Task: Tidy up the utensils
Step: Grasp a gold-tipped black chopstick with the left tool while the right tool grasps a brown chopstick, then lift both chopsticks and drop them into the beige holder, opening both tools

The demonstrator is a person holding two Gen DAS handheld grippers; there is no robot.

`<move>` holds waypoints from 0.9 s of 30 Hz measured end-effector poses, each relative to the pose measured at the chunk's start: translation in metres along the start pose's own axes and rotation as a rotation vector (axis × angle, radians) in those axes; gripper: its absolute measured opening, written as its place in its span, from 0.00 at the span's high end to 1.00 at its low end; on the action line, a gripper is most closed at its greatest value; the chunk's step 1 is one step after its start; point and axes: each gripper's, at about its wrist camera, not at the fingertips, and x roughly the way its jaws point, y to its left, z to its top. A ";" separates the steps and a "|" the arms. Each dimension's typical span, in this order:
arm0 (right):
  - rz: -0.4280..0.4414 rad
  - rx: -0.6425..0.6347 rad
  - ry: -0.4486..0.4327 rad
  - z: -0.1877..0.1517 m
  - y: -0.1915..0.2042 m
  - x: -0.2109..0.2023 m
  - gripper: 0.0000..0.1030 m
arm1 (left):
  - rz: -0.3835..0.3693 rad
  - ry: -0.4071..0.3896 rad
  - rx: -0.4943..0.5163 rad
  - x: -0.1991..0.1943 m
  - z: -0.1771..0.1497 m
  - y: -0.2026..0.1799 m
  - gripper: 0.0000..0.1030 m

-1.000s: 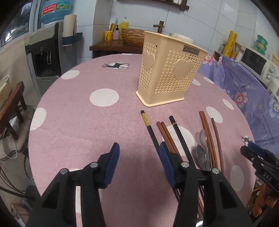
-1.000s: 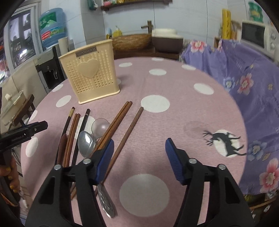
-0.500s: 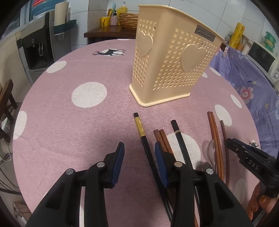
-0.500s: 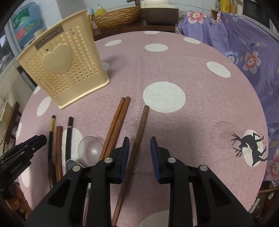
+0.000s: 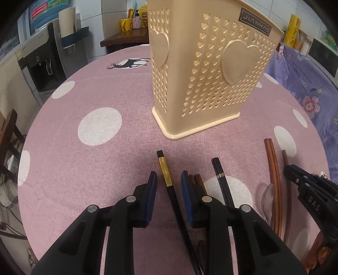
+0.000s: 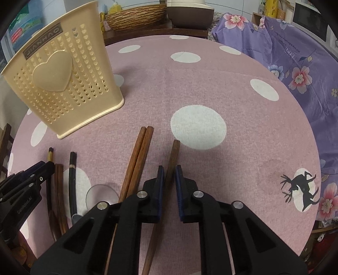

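A beige perforated utensil holder (image 5: 207, 69) with heart shapes stands on the pink dotted table; it also shows in the right wrist view (image 6: 61, 88). My left gripper (image 5: 169, 179) is low over a black chopstick with a gold band (image 5: 166, 179), jaws partly open with a gap on each side of it. My right gripper (image 6: 169, 171) is nearly closed around a single brown chopstick (image 6: 174, 152), pads close to or touching it. A brown pair (image 6: 139, 156), another black chopstick (image 6: 72, 175), a further brown pair (image 6: 59, 190) and a clear spoon (image 6: 101, 194) lie between them.
The round table (image 6: 211, 84) has a pink cloth with white dots and deer prints. A purple floral cloth (image 6: 295, 63) lies at the right. A water dispenser (image 5: 42, 61) stands left of the table. A wicker basket (image 6: 137, 12) sits behind.
Both grippers moved forward and down to the table and narrowed. The left now straddles the black gold-banded chopstick; the right closed almost fully around the single brown chopstick.
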 end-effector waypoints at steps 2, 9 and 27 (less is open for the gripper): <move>0.002 0.007 -0.001 0.003 -0.001 0.002 0.90 | 0.011 0.001 0.002 0.002 0.002 0.001 0.83; 0.073 0.054 0.010 0.012 -0.010 0.009 0.91 | 0.005 0.004 -0.011 0.006 0.009 0.006 0.90; 0.242 0.069 -0.318 0.027 -0.038 -0.089 0.92 | -0.122 -0.186 -0.089 -0.058 0.020 0.025 0.92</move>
